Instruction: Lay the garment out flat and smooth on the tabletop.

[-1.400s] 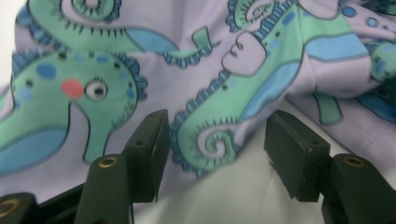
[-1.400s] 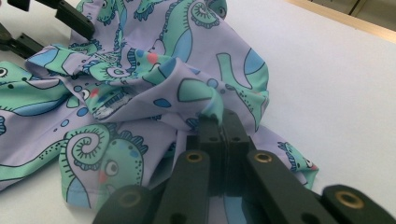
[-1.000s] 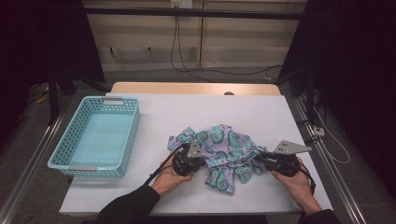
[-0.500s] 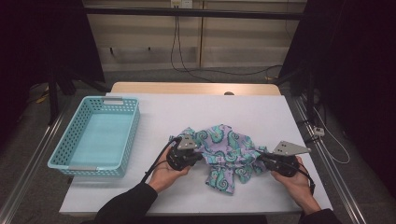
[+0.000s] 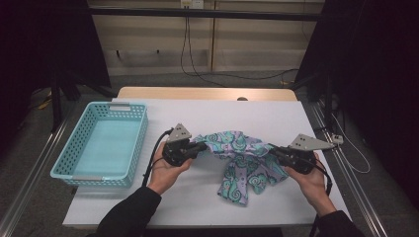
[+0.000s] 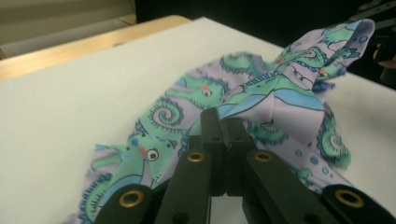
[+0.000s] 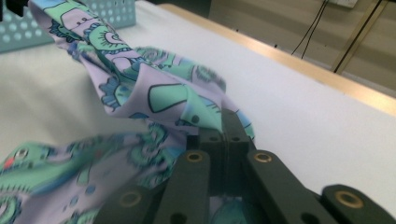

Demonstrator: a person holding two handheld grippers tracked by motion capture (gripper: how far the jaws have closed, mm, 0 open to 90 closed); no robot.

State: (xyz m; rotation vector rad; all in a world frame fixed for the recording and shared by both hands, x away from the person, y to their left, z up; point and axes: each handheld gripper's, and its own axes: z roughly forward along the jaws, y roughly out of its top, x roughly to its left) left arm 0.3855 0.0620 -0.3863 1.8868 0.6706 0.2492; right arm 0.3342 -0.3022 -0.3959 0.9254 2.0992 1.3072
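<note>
A lilac cloth printed with teal seahorses hangs stretched between my two grippers above the white table. Its lower folds droop onto the tabletop. My left gripper is shut on the cloth's left edge. Seen from the left gripper view, the left gripper pinches a fold of the cloth. My right gripper is shut on the cloth's right edge. The right gripper view shows the right gripper clamped on the cloth, which rises away to the upper left.
A light blue plastic basket stands at the table's left side, and its wall also appears far off in the right gripper view. A wooden strip runs along the table's far edge. Cables hang behind.
Both hands have risen and moved apart. The cloth has come up off the table from a bunched heap and is now stretched between the two grippers.
</note>
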